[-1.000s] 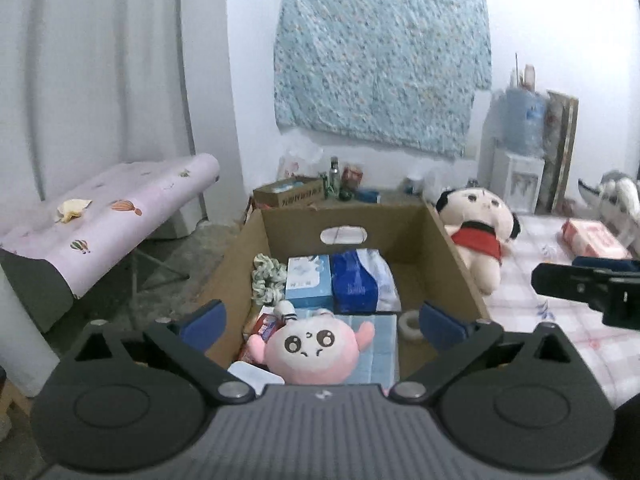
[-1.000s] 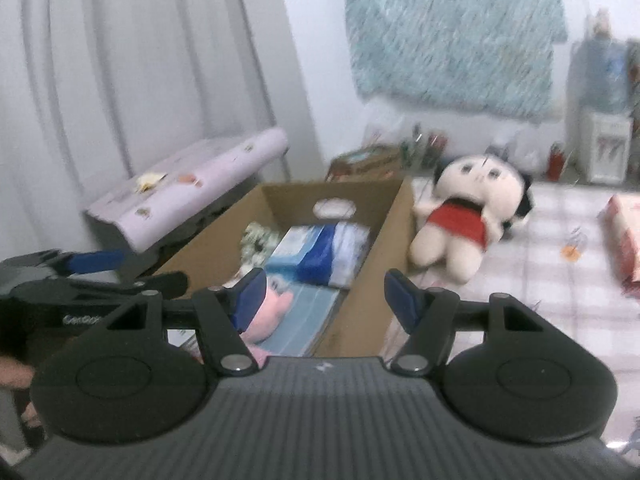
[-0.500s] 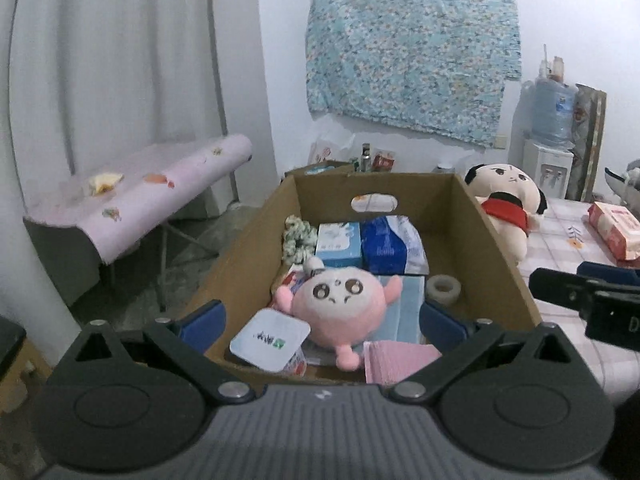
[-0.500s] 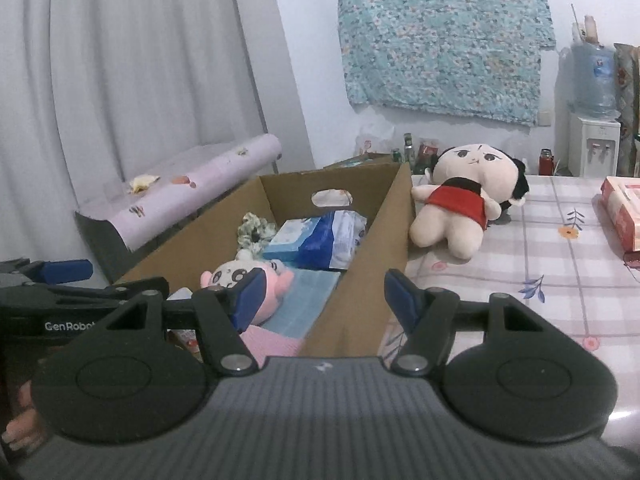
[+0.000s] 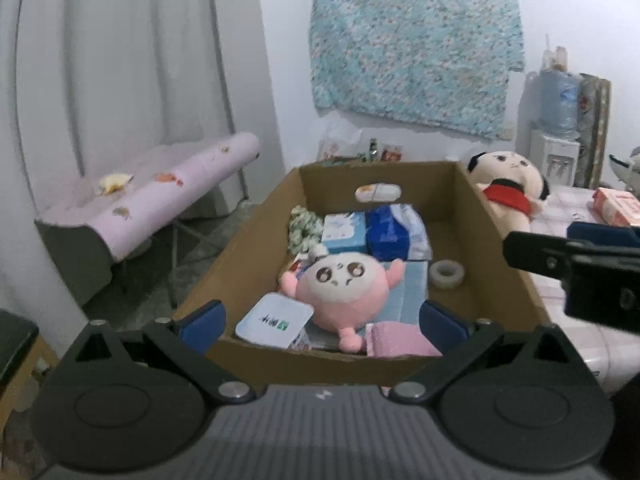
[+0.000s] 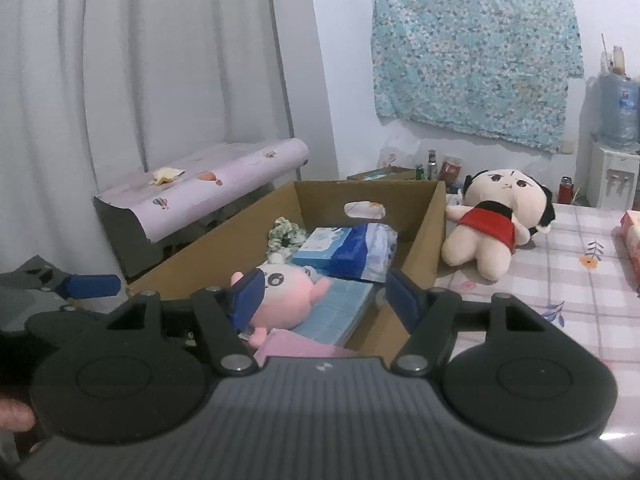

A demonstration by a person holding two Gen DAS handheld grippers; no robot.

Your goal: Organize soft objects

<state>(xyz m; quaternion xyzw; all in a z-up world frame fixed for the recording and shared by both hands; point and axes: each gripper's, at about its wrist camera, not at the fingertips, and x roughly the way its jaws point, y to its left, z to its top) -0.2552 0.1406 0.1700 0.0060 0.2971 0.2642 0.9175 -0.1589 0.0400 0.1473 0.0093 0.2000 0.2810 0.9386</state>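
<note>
An open cardboard box (image 5: 248, 248) (image 6: 424, 236) holds a round pink plush (image 5: 344, 288) (image 6: 288, 296), blue tissue packs (image 5: 384, 232) (image 6: 340, 244), a green scrunchie (image 5: 302, 228), a tape roll (image 5: 446, 274), a white lidded tub (image 5: 276, 320) and a pink cloth (image 5: 400, 344). A doll with black hair and a red top (image 5: 508, 192) (image 6: 496, 220) lies on the checked table right of the box. My left gripper (image 5: 320, 322) is open and empty, held back over the box's near edge. My right gripper (image 6: 326, 300) is open and empty near the box's right wall.
A pink-covered folding table (image 5: 160, 196) stands left of the box by a white curtain. A pink tissue pack (image 5: 618, 206) lies on the checked tablecloth (image 6: 580, 280) at right. A water dispenser (image 5: 556, 140) and bottles stand at the back wall.
Both grippers have drawn back and up from the box; more of the box's near contents show. The pink plush lies in the box, free of the jaws.
</note>
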